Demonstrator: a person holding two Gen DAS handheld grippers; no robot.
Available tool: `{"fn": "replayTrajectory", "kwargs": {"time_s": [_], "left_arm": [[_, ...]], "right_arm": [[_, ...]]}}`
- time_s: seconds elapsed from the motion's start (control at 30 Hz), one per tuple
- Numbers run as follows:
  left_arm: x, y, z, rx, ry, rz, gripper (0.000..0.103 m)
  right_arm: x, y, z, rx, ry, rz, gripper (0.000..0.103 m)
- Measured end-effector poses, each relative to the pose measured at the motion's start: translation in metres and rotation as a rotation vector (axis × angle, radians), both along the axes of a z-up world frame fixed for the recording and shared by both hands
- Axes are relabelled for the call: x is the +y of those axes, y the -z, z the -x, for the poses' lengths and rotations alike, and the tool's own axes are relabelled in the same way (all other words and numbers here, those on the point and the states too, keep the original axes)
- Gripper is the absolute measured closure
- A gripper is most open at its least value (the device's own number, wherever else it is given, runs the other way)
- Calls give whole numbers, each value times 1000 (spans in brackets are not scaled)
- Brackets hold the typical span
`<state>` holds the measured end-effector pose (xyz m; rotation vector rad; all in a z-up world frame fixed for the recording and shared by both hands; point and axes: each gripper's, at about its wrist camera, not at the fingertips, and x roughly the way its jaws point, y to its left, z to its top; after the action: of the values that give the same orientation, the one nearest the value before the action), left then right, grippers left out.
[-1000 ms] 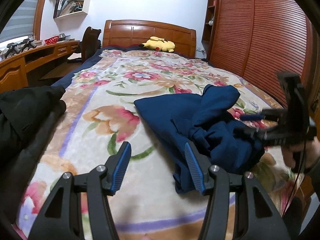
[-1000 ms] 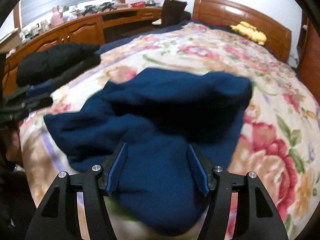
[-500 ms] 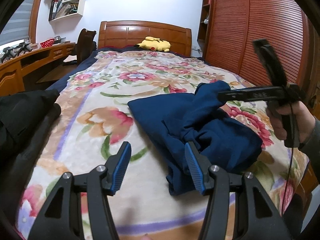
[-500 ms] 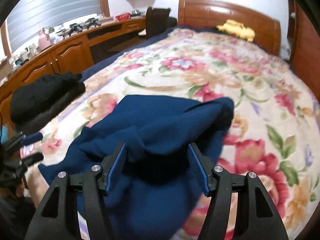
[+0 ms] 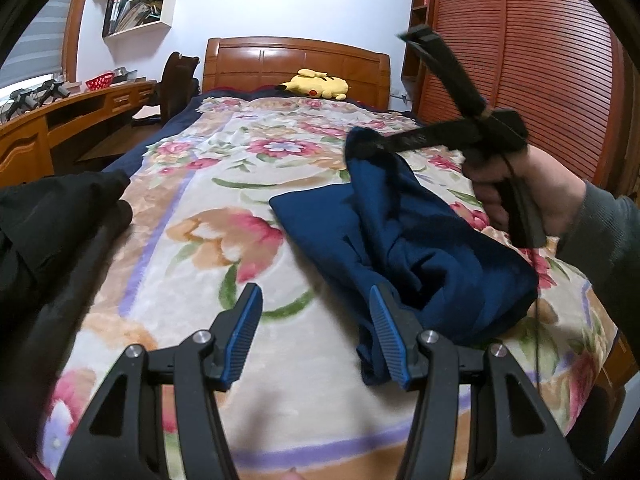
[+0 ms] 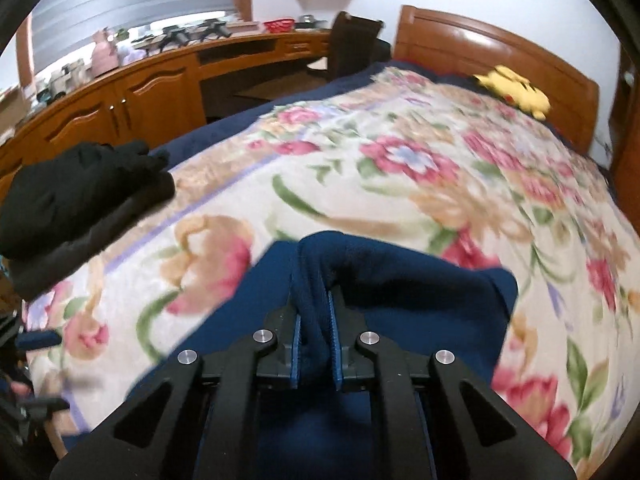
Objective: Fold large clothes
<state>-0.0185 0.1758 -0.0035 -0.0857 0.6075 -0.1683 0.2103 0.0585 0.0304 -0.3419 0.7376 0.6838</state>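
A dark blue garment [image 5: 420, 240] lies bunched on the flowered blanket [image 5: 224, 184], right of the bed's middle. My left gripper [image 5: 316, 332] hovers open over the blanket near the foot; its right finger [image 5: 386, 336] sits by the garment's near edge and nothing is between the pads. My right gripper [image 6: 315, 336] is closing on a raised fold of the blue garment [image 6: 400, 276], and the pads press the cloth. In the left wrist view the right gripper [image 5: 360, 148] lifts the garment's far corner, held by a hand [image 5: 532, 196].
A pile of black clothes [image 5: 52, 220] lies at the bed's left edge. A yellow plush toy [image 5: 316, 84] rests by the wooden headboard [image 5: 296, 64]. A wooden desk [image 6: 120, 92] runs along the left, and a slatted wardrobe [image 5: 520, 60] stands on the right.
My right gripper moved toward the garment's far edge, shut on a fold and lifted that corner. My left gripper stayed open in place.
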Motion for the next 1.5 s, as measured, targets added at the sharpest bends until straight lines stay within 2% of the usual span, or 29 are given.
{"fn": "replayTrajectory", "kwargs": {"time_s": [0.17,0.3,0.37,0.4,0.43,0.5,0.6,0.7,0.83,0.97,1.13,1.23,1.37,1.5], "left_arm": [[2,0,1,3,3,-6,48],[2,0,1,3,6,-1,48],[2,0,2,2,7,-3,48],[1,-1,2,1,10,-4,48],[0,-2,3,-1,12,-5,48],[-2,-3,4,-8,14,-9,48],[-6,-5,8,-18,23,-12,48],[-10,-5,11,-20,31,-21,48],[-17,-3,14,-17,44,-34,48],[-20,3,21,-5,46,-28,48],[-23,11,25,17,38,-34,48],[-25,17,26,29,35,-36,48],[-28,22,28,46,29,-35,48],[-32,29,27,67,32,-48,48]], "right_arm": [[33,20,-17,9,-15,47,94],[37,32,-27,20,3,63,94],[34,31,-28,38,0,57,89],[30,28,-26,29,6,60,81],[26,22,-23,11,13,58,64],[16,13,-16,-14,26,66,38],[-6,6,-2,-49,55,96,38],[-39,12,15,-61,84,86,38],[-80,26,37,-27,123,32,38],[-102,27,65,-43,130,-14,38],[-102,29,104,-23,63,-33,38],[-97,35,120,-32,32,2,38],[-90,62,119,-2,24,72,37],[-91,67,120,-16,22,74,37]]}}
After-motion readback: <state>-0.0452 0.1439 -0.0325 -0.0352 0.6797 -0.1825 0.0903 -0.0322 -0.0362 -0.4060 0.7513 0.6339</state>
